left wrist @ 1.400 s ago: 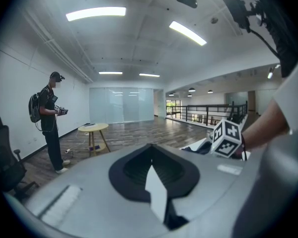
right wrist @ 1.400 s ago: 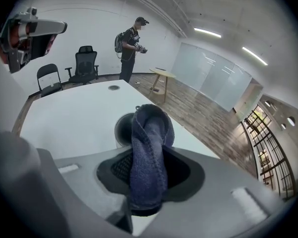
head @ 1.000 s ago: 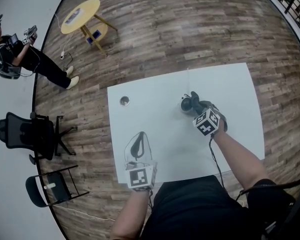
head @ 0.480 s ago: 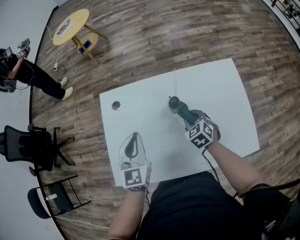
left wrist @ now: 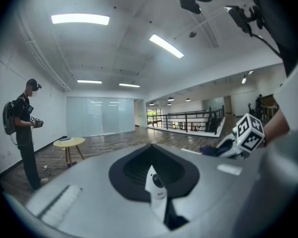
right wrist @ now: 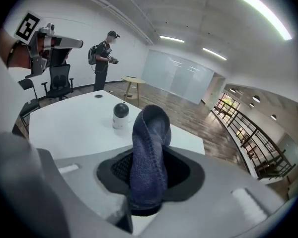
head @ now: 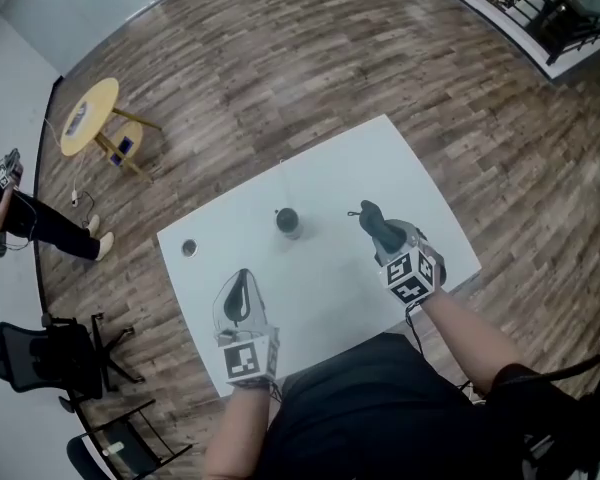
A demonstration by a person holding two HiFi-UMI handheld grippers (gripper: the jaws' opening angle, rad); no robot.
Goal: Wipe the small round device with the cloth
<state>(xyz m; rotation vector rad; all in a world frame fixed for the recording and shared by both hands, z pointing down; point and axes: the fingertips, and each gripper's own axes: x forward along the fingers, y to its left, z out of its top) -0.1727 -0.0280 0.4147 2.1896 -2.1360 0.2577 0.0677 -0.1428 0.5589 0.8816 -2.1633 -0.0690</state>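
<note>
From the head view we see the white table (head: pixel 330 278) with the small round device (head: pixel 287 222) standing upright near its middle, dark on top and pale below. The right gripper (head: pixel 388 240) is to the device's right and apart from it, its jaws closed on the dark cloth (head: pixel 370 216), which pokes out ahead of them. The left gripper (head: pixel 241 280) is over the table's near side with its jaws drawn together to a point and nothing in them. A small round object (head: pixel 188 248) lies near the table's left edge, too small for us to tell what it is

In the left gripper view we find this gripper's tips (left wrist: pixel 154 180) met in one pale point, empty. The right gripper (left wrist: pixel 223 150) shows at the right edge

In the right gripper view the jaws (right wrist: pixel 139 202) pinch the cloth (right wrist: pixel 149 152), a dark blue knitted fabric that rises from them and folds over at the top. Just left of the fold and further off, the device (right wrist: pixel 120 116) stands on the table (right wrist: pixel 74 128): a short white body under a black domed cap, not touching the cloth
</note>
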